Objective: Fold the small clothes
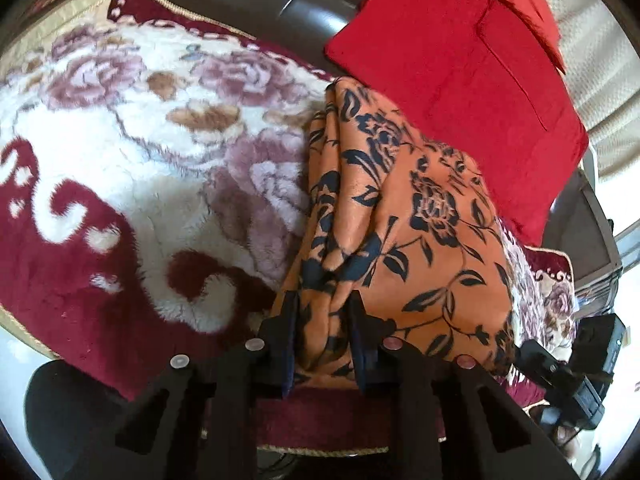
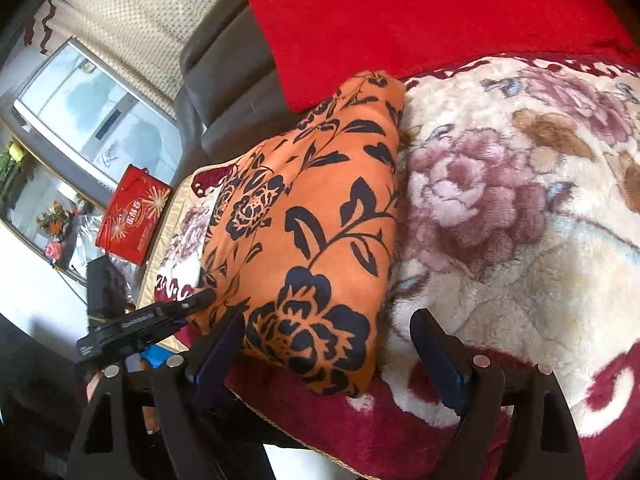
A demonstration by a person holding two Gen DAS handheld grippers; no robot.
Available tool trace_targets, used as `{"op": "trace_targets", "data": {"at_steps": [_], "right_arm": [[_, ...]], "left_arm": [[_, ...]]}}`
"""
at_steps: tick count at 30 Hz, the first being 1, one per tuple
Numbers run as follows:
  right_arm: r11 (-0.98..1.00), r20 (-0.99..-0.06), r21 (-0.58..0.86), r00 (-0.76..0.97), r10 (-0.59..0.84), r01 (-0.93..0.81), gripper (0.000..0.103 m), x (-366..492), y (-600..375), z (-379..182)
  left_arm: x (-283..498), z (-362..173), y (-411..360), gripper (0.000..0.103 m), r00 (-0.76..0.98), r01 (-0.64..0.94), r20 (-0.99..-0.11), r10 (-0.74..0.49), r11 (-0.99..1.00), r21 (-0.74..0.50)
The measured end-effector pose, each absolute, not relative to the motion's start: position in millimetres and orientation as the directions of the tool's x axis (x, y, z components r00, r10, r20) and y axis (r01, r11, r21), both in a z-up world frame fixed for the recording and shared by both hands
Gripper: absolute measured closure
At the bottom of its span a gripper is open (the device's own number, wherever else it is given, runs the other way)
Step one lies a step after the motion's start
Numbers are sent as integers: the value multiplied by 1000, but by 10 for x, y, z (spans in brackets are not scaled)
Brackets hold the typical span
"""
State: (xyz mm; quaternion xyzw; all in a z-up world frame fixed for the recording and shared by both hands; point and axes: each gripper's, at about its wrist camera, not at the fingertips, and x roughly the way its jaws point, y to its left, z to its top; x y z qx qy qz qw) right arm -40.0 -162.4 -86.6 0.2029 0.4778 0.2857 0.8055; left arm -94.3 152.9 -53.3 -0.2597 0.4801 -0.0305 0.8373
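Observation:
An orange cloth with a black flower print [image 1: 420, 208] lies folded in a long bundle on a plush floral blanket [image 1: 140, 160]. My left gripper [image 1: 324, 312] is shut on the bundle's near edge, and the fabric bunches up between its two black fingers. In the right wrist view the same orange cloth [image 2: 312, 208] lies left of centre, with the left gripper [image 2: 196, 300] at its near left edge. My right gripper [image 2: 328, 340] stands open and wide, its fingers on either side of the cloth's near corner without pressing on it.
A red cushion [image 2: 400, 20] leans against the dark sofa back [image 2: 216, 80] just behind the cloth. The blanket [image 2: 520, 220] spreads out to the right. A red box [image 2: 132, 216] and a window lie beyond the sofa's left end.

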Motion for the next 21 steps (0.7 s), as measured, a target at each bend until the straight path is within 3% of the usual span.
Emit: {"op": "trace_targets", "data": {"at_steps": [3,8,9,10,11,14,19,21], "right_arm": [[744,-647,625,377,663,-236,15,-366,-1696,-906],[712,-614,660,374,695,-239,15,-357,-1709,-874],[707,-611,666,370,700,-237,15,-348,-1709,-879],[703,-608,672,368,703,-233,15,-341,-1712,-884],[698,-605,679,367,707,-228,15,-346,-1726,-896],[689,-596,694,371,713,-210,15,-366,-1805,-919],[578,-499,797,350,793,-173,15,-430,-1912,-860],[478,-417,868,328,848,-133,15,-507,-1906,-857]], "left_arm": [[-956,-425,1482,73,533,-181,-794,-292,878,-444],[-943,-367,1499,57,544,-188,-770,-332,847,-498],[-923,-422,1498,58,531,-193,-787,-313,860,-473],[-891,-541,1515,80,495,-222,-815,-303,862,-455],[-907,-613,1547,81,480,-236,-812,-331,843,-483],[-1034,-615,1623,81,509,-254,-785,-355,809,-530],[-1091,-162,1528,76,571,-247,-796,-202,882,-401],[-1089,37,1493,64,625,-221,-766,-153,906,-362]]}}
